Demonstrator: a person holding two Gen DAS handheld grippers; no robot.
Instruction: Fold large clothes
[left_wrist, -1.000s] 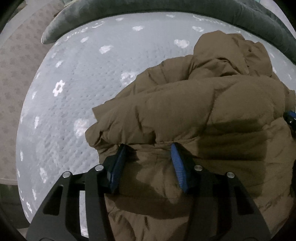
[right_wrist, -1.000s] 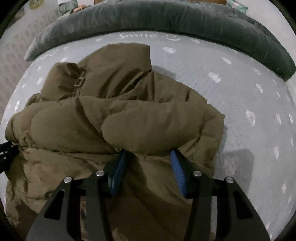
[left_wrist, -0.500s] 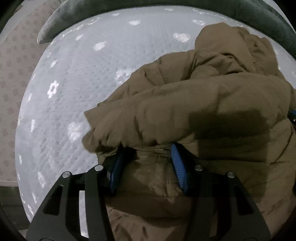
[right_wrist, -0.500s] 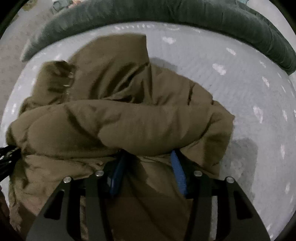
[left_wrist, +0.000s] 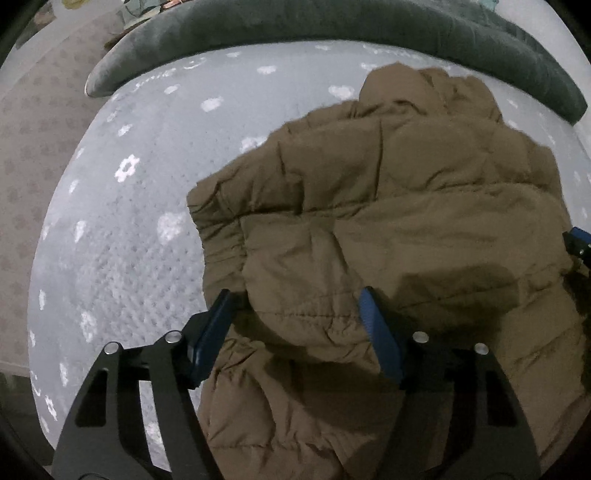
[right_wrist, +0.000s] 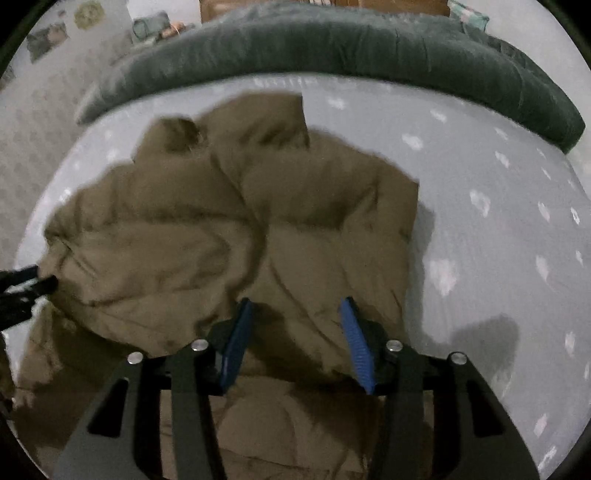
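Both grippers, left gripper (left_wrist: 295, 325) and right gripper (right_wrist: 295, 332), stand with jaws spread, gripping nothing (folded edge lies between them); brown puffer jacket (left_wrist: 388, 221) rests doubled on bed (left_wrist: 129, 221), apparently released to settle flat.

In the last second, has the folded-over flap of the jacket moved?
Yes. The flap has gone forward over the jacket, toward the dark bolster.

From either of my wrist views, no word, label, brand or number can be read: the pale bed sheet (left_wrist: 122, 229) carries only white flower and cloud shapes, and a faint line of lettering near its far edge (right_wrist: 280, 82) is too blurred to make out.
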